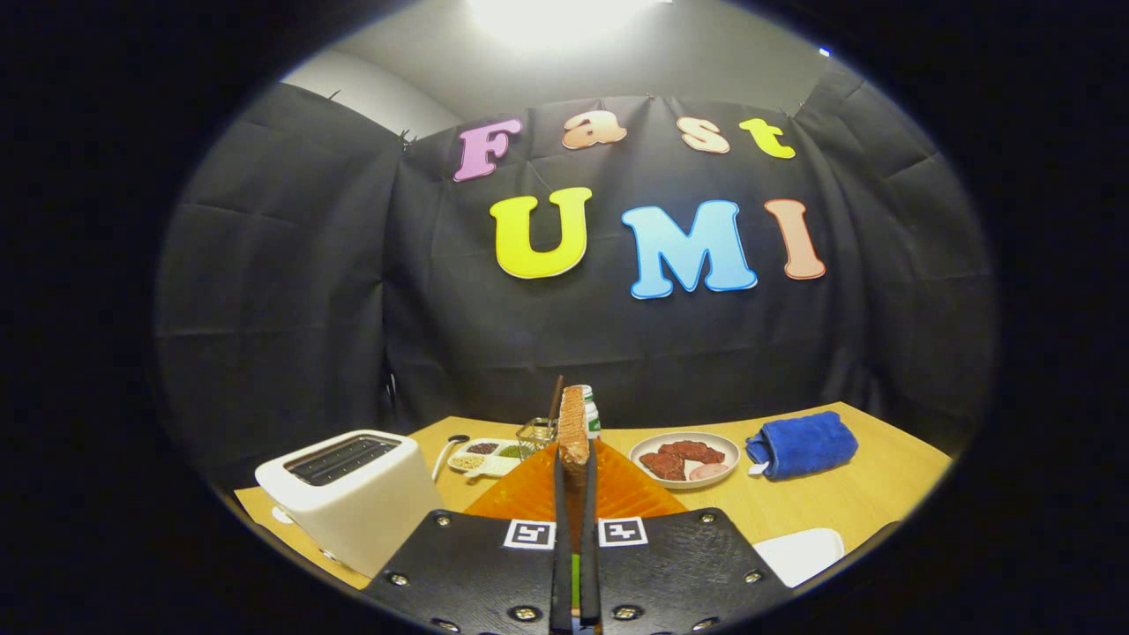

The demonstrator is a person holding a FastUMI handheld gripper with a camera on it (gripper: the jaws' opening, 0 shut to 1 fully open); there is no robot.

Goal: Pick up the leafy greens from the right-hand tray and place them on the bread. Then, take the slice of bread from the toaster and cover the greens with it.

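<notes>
Right of the glossy white toaster [348,494], fingers [574,494] pinch a porous, upright bread slice [573,428] edge-on, nearly closed, above an orange mat [529,494] on the wooden worktop [847,494]; round meat plate [685,459] farther right.

Tool [574,494] with two thin fingers, black textured plates, silver screws, two square black-and-white markers
</notes>
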